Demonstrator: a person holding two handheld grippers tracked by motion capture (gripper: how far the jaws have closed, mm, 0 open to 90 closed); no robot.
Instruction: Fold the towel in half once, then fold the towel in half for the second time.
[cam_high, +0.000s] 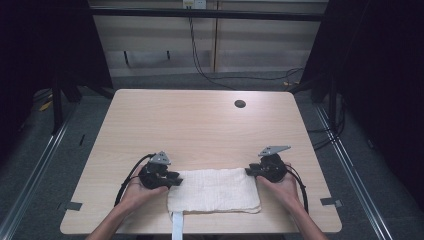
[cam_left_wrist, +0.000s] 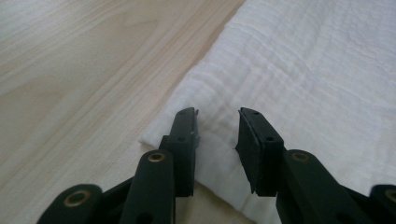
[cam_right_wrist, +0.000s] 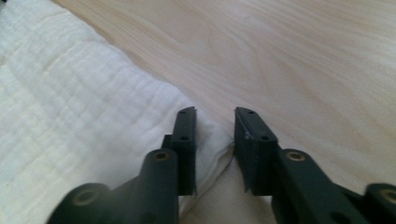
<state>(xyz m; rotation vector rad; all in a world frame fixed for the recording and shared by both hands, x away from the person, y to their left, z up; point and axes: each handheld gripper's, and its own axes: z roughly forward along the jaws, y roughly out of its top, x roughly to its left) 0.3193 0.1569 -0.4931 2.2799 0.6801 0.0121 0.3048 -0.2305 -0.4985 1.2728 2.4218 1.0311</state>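
From the high view, we are looking at a folded white cloth (cam_high: 214, 190) lying flat near the table's (cam_high: 200, 120) front edge, its long axis running from one claw to the other. The left gripper (cam_high: 172, 179) is sitting at the cloth's far left corner, the right gripper (cam_high: 250, 170) at its far right corner.

In the left gripper view, the left gripper (cam_left_wrist: 218, 126) is standing partly open, holding nothing, with the cloth (cam_left_wrist: 317, 79) corner lying under the gap between its jaws. We are judging that a shallow bite could catch only the top layer, pulling the fold apart.

In the right gripper view, the right gripper (cam_right_wrist: 215, 126) is likewise parted and empty, the cloth (cam_right_wrist: 70, 121) corner just reaching the gap. We fear the jaws could close beside the edge and miss it.
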